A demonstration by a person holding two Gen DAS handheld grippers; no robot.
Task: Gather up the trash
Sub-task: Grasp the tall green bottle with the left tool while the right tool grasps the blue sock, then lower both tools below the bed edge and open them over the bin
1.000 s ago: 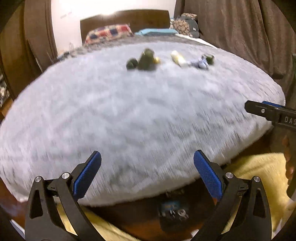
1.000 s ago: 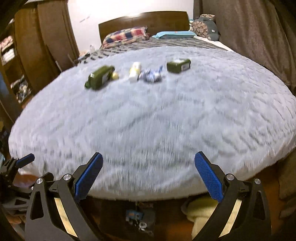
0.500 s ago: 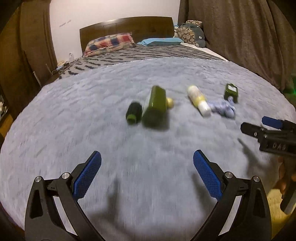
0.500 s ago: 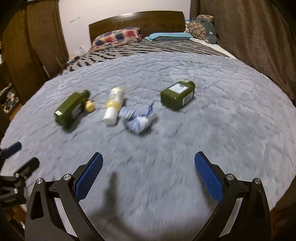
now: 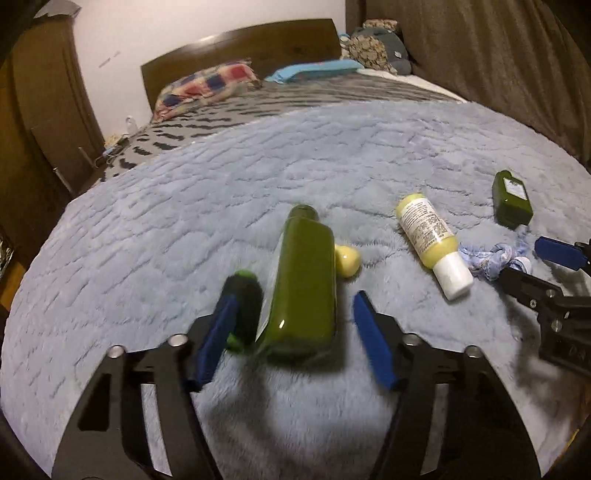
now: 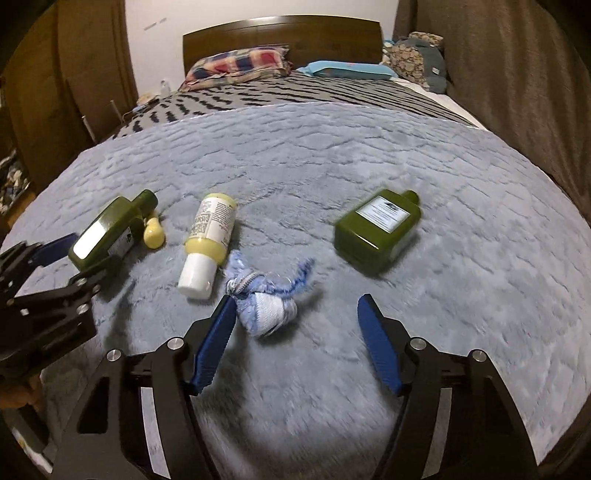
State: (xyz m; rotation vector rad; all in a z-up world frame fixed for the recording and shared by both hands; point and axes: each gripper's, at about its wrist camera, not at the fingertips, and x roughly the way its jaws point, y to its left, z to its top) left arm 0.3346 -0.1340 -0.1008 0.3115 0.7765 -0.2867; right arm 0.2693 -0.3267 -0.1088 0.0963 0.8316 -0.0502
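Several bits of trash lie on a fluffy grey blanket [image 5: 258, 166]. My left gripper [image 5: 295, 339] is closing, and a tall green bottle [image 5: 303, 280] lies lengthwise between its jaws without being pressed. A small black-and-green cylinder [image 5: 242, 306] sits against the left pad. A yellow cap [image 5: 347, 260] lies beside the bottle. My right gripper [image 6: 297, 339] is also closing around a crumpled blue-white wad [image 6: 264, 299], which lies near its left pad. A yellow bottle with a white cap [image 6: 208, 240] and a squat green bottle [image 6: 376, 225] rest further out.
At the head of the bed are a checked pillow [image 6: 236, 64], a blue pillow [image 6: 347, 70] and a dark wooden headboard [image 6: 280, 33]. Brown curtains [image 6: 517, 74] hang on the right and a wooden wardrobe [image 6: 74, 74] stands on the left.
Both grippers have come forward from the foot of the bed over the blanket to the trash. Both pairs of jaws have narrowed from wide open.
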